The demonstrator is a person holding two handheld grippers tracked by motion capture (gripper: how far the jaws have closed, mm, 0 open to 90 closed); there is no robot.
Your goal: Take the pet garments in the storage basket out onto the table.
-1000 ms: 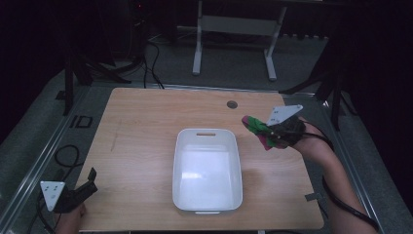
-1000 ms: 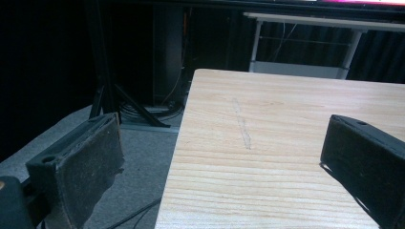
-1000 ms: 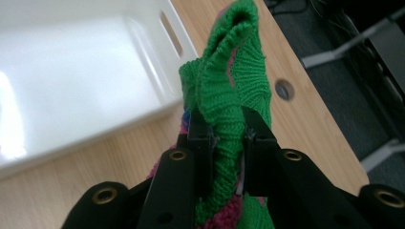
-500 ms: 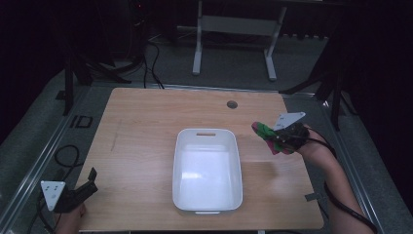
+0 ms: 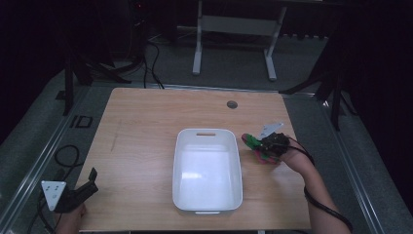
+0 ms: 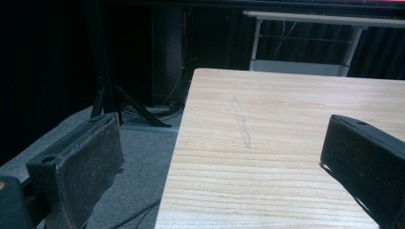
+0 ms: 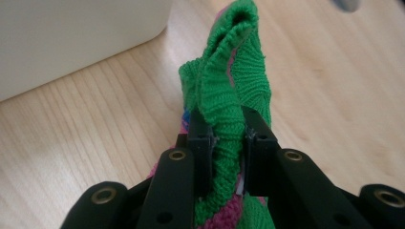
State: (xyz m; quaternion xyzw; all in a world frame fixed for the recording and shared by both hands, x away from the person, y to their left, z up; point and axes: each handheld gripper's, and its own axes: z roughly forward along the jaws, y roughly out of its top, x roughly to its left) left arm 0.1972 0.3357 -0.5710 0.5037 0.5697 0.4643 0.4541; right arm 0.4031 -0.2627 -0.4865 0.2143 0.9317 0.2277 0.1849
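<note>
Green and pink knitted sock (image 7: 229, 90) is clamped in the right gripper (image 7: 228, 133) beside the white tub (image 5: 207, 170); the left gripper (image 6: 224, 157) fingers stand apart over the tabletop (image 5: 141, 136).

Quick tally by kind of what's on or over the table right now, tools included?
White bin: 1
Knitted green-and-pink cloth item, clamped in the right tool: 1
Handheld tools: 2, the right one and the left tool, open at the table's near left corner
Total: 4
</note>
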